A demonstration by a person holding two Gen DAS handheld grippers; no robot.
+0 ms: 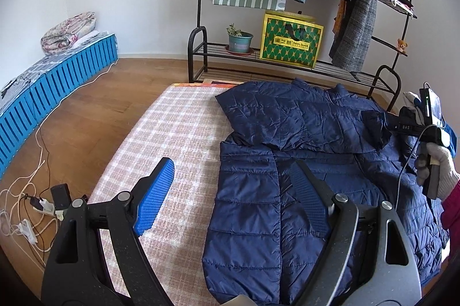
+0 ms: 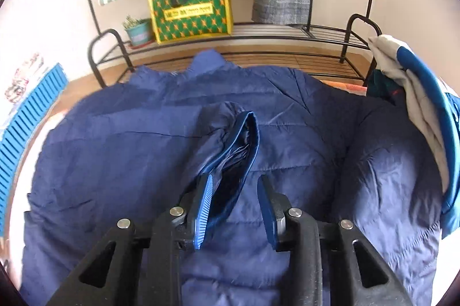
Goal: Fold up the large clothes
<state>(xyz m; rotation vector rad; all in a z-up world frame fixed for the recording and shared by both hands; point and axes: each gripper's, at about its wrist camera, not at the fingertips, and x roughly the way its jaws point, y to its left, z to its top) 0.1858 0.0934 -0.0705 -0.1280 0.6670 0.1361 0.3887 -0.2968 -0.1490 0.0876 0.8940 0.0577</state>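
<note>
Right tool (image 2: 234,185) parted | cuff (image 2: 244,139) between (contact unclear) | jacket (image 2: 143,133) blurred

A navy quilted puffer jacket (image 1: 302,162) lies spread on a pink-and-white checked padded surface (image 1: 161,139) above the wooden floor (image 1: 95,105).

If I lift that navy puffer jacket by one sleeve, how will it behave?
The navy puffer jacket will probably drape floppily; its sleeve cuff already sags limp. The shiny shell looks slippery. Its puffy quilting suggests it is light for its bulk.
</note>
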